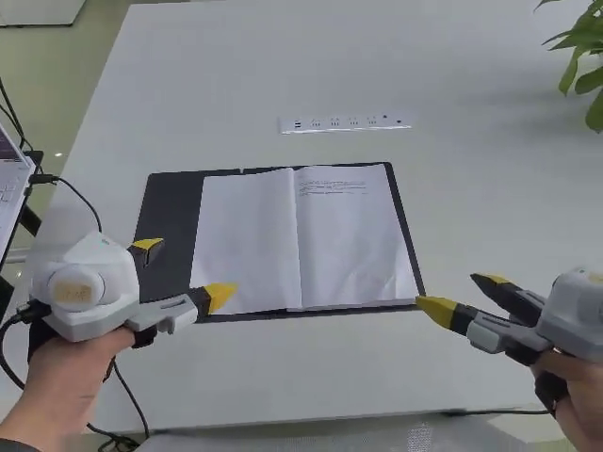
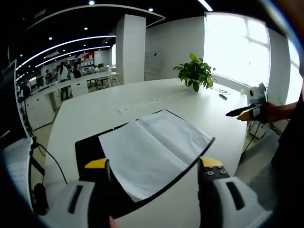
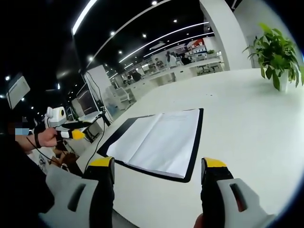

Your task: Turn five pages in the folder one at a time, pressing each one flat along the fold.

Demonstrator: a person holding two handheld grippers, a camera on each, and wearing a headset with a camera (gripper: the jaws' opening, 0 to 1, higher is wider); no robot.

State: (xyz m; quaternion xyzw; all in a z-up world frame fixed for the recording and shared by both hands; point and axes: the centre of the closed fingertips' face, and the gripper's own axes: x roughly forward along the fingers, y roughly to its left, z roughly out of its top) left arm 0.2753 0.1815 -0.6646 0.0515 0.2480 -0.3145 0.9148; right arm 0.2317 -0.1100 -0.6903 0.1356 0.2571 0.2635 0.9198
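Trouble is foreseen at the white paper pages [image 1: 300,235]: two may be lifted together if pinched deep. The open black folder [image 1: 170,212] is laid flat between the left gripper [image 1: 186,271] and right gripper [image 1: 462,294], both spread wide and empty.

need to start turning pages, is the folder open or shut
Open: the folder lies spread flat on the table, white pages either side of the fold.
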